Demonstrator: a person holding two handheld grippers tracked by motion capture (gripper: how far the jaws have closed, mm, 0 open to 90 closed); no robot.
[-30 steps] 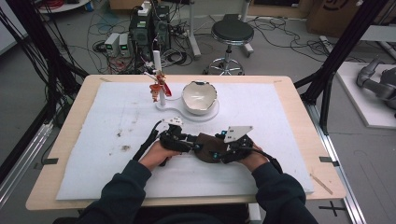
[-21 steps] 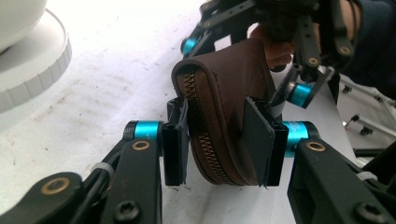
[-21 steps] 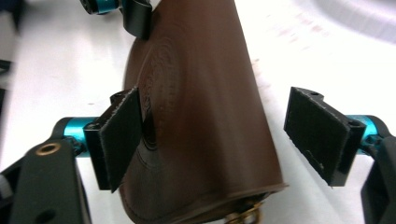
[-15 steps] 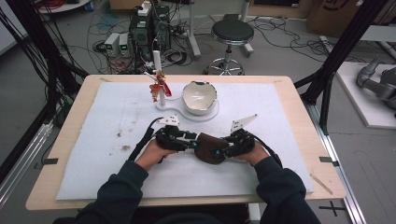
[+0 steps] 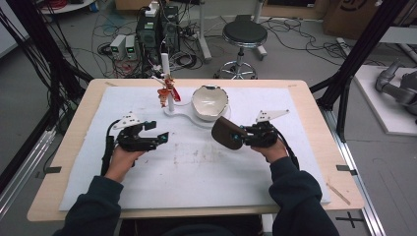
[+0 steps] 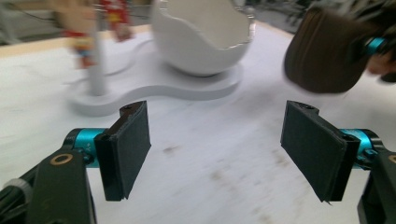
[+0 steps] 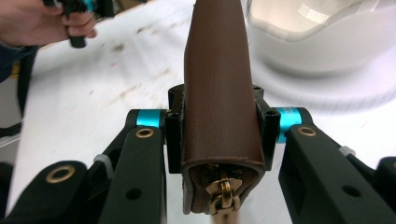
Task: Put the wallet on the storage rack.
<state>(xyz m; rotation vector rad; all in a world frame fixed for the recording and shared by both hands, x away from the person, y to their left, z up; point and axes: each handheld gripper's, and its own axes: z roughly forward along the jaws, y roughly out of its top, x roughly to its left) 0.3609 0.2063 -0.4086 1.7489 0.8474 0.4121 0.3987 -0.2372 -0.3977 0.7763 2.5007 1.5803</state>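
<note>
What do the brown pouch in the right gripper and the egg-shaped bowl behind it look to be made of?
Brown pouch: probably leather or faux leather, with a smooth, slightly sheened skin, a stitched edge and a brass-coloured zipper pull.
Egg-shaped bowl: hard and white with a glossy, highlighted wall and a jagged rim; ceramic or plastic, I can't tell which.

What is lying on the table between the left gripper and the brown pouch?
Nothing: in the high view, only bare white mat, faintly stained, separates the left gripper from the brown pouch, which the right gripper holds.
</note>
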